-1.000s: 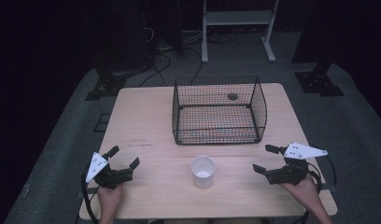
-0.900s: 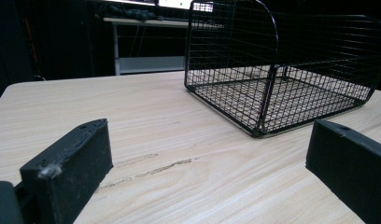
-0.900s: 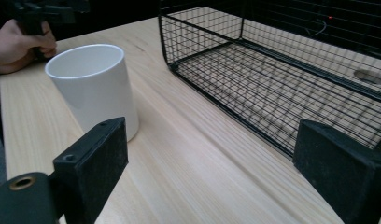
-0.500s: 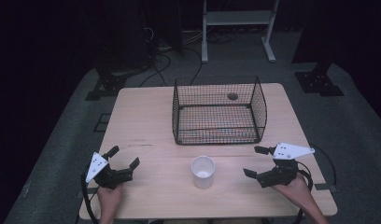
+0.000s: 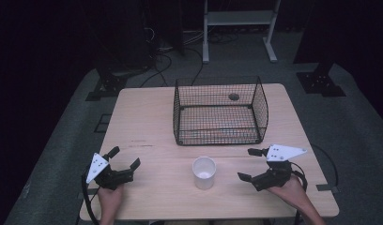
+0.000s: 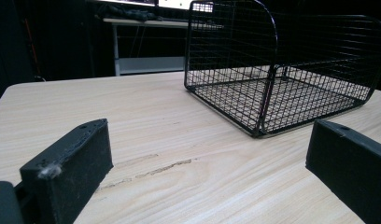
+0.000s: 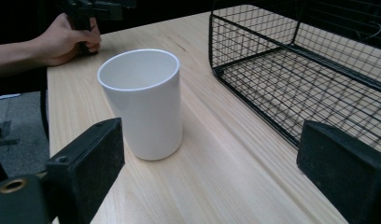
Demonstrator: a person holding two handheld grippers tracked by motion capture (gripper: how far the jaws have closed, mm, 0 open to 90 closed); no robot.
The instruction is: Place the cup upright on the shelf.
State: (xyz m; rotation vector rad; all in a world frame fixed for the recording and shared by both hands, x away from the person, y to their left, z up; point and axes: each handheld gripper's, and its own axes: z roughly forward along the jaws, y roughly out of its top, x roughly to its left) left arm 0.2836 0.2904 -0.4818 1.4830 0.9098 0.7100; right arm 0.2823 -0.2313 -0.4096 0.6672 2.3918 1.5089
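The cup (image 5: pixel 204 172) stands upright on the table (image 5: pixel 142 126), near the front edge, just in front of the wire basket (image 5: pixel 219 112) and apart from it. It is white and plain, with no print or label readable on it. The right gripper (image 5: pixel 250 165) sits to its right on the table, pointed at it, near but not touching. In the right gripper view the cup (image 7: pixel 143 103) stands ahead of the jaws, toward the left one, with bare wood between. Those jaws have just been opening; they stand wide with nothing between them.

The left gripper (image 5: pixel 125 160) rests well to the cup's left, held by a hand (image 5: pixel 110 199), jaws spread wide and empty. In the left gripper view the basket (image 6: pixel 291 65) is cut off at the top and right edges, and the room behind is too dark to make out. A small dark round spot (image 5: pixel 233 97) shows through the basket's mesh; what it is cannot be told.
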